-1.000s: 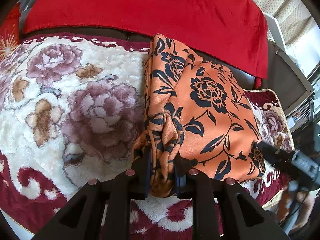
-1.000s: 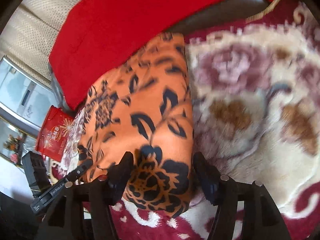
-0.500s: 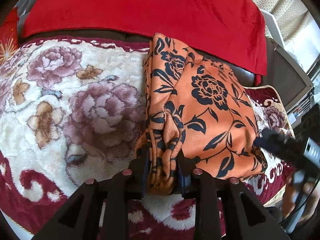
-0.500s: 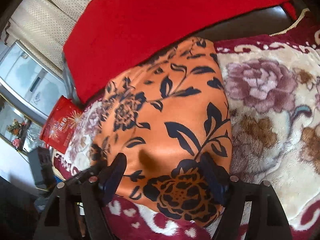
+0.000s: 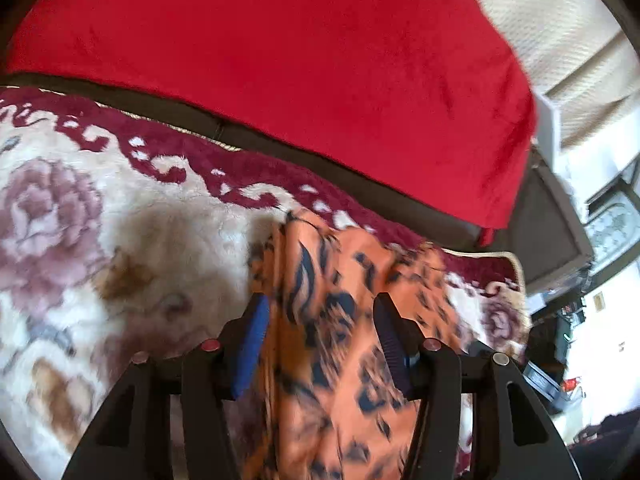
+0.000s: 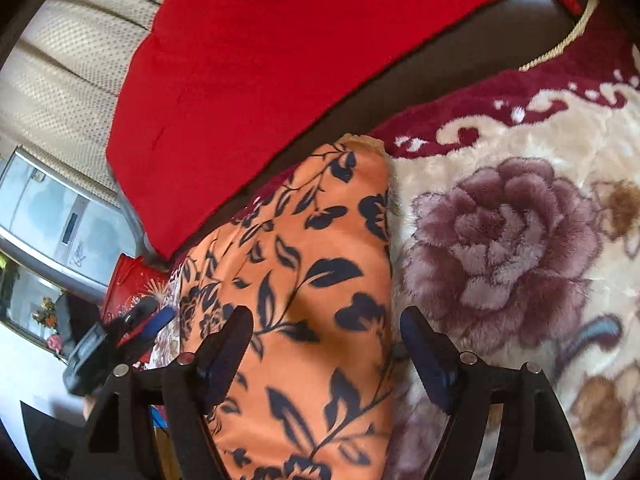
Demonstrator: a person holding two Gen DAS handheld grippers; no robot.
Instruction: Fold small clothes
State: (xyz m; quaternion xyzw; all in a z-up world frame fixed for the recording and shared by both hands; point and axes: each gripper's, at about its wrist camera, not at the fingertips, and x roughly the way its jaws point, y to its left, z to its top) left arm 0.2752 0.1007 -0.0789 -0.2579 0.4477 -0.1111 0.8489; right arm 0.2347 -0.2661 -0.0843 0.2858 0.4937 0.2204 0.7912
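One orange garment [image 6: 304, 280] with a black flower-and-leaf print is lying folded on the plush floral blanket [image 6: 512, 240], near the blanket's maroon border and in front of the single red cushion [image 5: 280, 60]. The left gripper [image 5: 320, 340] is opening, its jaws straddling the cloth without pressing it. The right gripper [image 6: 326, 352] is standing wide open over the garment's near edge.

Motion blur smears the orange floral garment [image 5: 344, 360] in the left wrist view, and its near end runs off the bottom edge. In the right wrist view the left gripper [image 6: 120, 340] is blurred, its fingertips indistinct.
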